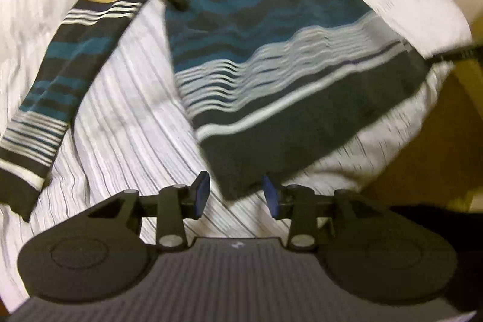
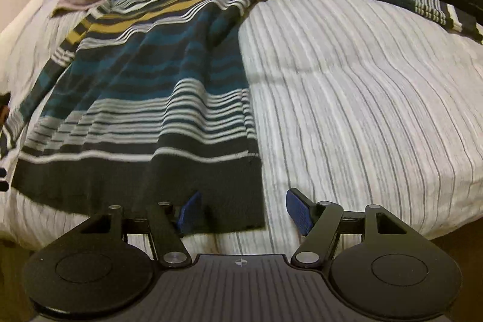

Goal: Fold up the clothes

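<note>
No legible text, brand, label or number is found in either view. The only sign is a small pale mark on the ribbed grey body of each gripper, centred at its forward edge behind the jaws: on the right gripper (image 2: 243, 216) it reads as a circle crossed by a horizontal and a vertical line, while on the left gripper (image 1: 236, 195) it is too blurred to make out. A pale tab at the neck of the striped sweater (image 2: 169, 74) carries nothing readable.
</note>
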### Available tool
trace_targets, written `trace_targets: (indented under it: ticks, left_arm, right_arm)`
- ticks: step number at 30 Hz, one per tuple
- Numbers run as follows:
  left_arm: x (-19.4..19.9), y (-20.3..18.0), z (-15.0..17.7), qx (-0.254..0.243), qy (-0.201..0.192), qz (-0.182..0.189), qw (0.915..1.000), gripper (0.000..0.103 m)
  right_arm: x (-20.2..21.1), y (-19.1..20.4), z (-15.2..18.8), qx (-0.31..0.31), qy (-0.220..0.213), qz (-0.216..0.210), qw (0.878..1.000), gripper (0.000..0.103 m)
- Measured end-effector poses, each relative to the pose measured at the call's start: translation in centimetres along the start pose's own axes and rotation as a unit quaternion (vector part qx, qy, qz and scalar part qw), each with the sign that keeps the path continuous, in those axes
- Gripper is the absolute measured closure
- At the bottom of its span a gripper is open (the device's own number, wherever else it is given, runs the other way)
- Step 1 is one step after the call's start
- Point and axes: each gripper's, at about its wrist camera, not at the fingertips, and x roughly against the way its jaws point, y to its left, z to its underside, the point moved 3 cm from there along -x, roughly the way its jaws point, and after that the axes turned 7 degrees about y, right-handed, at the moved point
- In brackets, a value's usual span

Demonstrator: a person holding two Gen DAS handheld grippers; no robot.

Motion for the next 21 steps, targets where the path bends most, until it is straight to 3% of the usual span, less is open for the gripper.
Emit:
trace_targets:
  ticks: [2,3,5,7,8,9,11,17,21]
  left_arm:
    - [-1.2,1.2,-0.2,0.037,0.004,0.008,0.9993,0.069]
    - [-2.0,1.7,-0.3,0.053,0.007,0.018,0.9984,0.07]
    - [-3.8,2.3,-0.4,0.078,0.016,0.045,0.9958,0.072]
    - [-5.0,2.0,-0.6,0.077,0.024,0.062,0.9948,0.086]
    - [-5.4,1.6,-0.7,0.068,0.028,0.067,0.995,0.092]
    - [-5.4,1.3,-0.8,0.06,0.031,0.064,0.9956,0.1]
    - [-4.6,0.8,-0.9,0.046,0.031,0.055,0.997,0.101]
    - [-3.6,-1.3,-0.3,0.028,0.043,0.051,0.9974,0.101]
    - [-3.6,-2.9,0.5,0.021,0.058,0.058,0.9964,0.101]
  right_arm:
    - [-0.9,0.1,-0.4,0.003,0.011,-0.003,1.0,0.038]
    - [-1.3,0.1,-0.6,0.004,0.016,-0.004,1.0,0.055]
    - [-2.2,0.2,-0.9,0.007,0.026,-0.006,1.0,0.066]
    - [-3.0,0.3,-1.3,0.01,0.037,-0.009,0.999,0.069]
    - [-3.4,0.4,-1.5,0.011,0.042,-0.01,0.999,0.088]
    - [-3.9,0.4,-1.7,0.013,0.048,-0.011,0.999,0.1]
    - [-3.3,0.7,-2.2,0.039,0.061,0.001,0.997,0.101]
    - [4.6,-1.5,-2.6,0.075,0.057,0.056,0.994,0.103]
    - [4.5,-2.8,-0.8,0.058,0.075,0.076,0.993,0.103]
